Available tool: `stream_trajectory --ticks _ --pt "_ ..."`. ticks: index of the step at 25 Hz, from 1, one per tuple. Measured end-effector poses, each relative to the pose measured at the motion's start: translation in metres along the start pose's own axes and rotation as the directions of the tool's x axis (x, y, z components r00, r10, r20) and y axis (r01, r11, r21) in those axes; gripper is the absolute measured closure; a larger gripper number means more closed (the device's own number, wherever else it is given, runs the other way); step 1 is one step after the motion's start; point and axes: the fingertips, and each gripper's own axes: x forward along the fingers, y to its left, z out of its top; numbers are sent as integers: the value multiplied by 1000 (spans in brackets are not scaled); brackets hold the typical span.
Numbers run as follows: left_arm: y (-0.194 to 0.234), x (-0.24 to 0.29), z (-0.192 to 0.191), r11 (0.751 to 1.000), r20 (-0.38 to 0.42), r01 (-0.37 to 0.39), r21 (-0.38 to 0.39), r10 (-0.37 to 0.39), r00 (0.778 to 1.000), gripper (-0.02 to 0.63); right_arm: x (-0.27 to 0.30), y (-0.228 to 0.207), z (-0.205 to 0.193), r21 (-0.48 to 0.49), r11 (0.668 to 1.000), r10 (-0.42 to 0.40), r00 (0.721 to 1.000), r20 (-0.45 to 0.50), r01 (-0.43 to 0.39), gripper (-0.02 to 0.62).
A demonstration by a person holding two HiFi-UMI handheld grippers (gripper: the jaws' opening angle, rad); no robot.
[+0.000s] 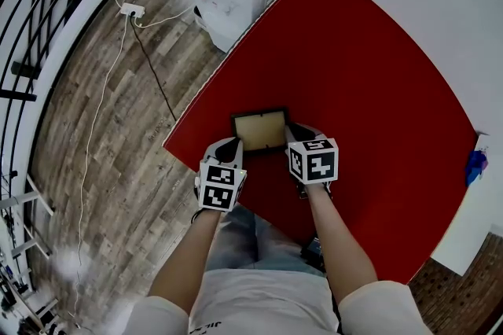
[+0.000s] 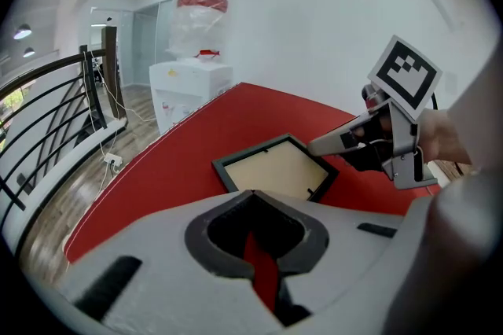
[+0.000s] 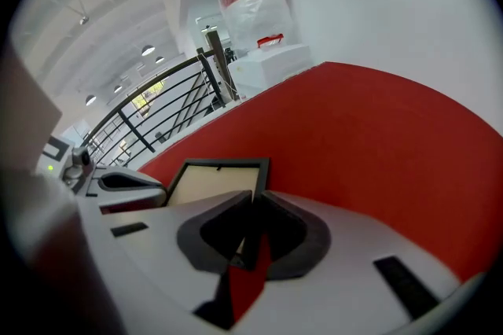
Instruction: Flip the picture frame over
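Your right gripper (image 3: 253,198) clamps the black-rimmed, tan-backed picture frame (image 1: 259,130) (its right edge); your left gripper (image 2: 253,194) has its jaws together, empty.

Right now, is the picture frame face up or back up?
Back up. The picture frame lies flat on the red table, its tan backing board and small retaining tabs facing up; no picture shows.

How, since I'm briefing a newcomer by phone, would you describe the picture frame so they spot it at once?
Find the big red table; at its edge nearest the person, the left hand-held gripper and the right hand-held gripper point inward. Between their tips lies the picture frame: a flat rectangle, black rim around a tan panel, unlike the pale hand-held grippers flanking it.
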Motion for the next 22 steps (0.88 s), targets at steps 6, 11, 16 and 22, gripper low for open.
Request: stream_trajectory --ticks 6,11,16,22 --pt "1 1 2 1000 4 -3 8 3 1000 600 4 -1 -2 -75 996 -40 999 -15 38 554" --pt "1 1 0 1000 -5 -6 8 6 1000 600 5 -1 -3 -75 997 -31 999 -12 30 552" --pt "1 -1 3 1000 5 -8 -9 8 1000 598 1 2 -2 -127 990 -59 998 11 60 552" --pt "6 -18 16 998 34 -33 -59 35 999 598 -20 7 3 -147 985 -81 996 39 86 552"
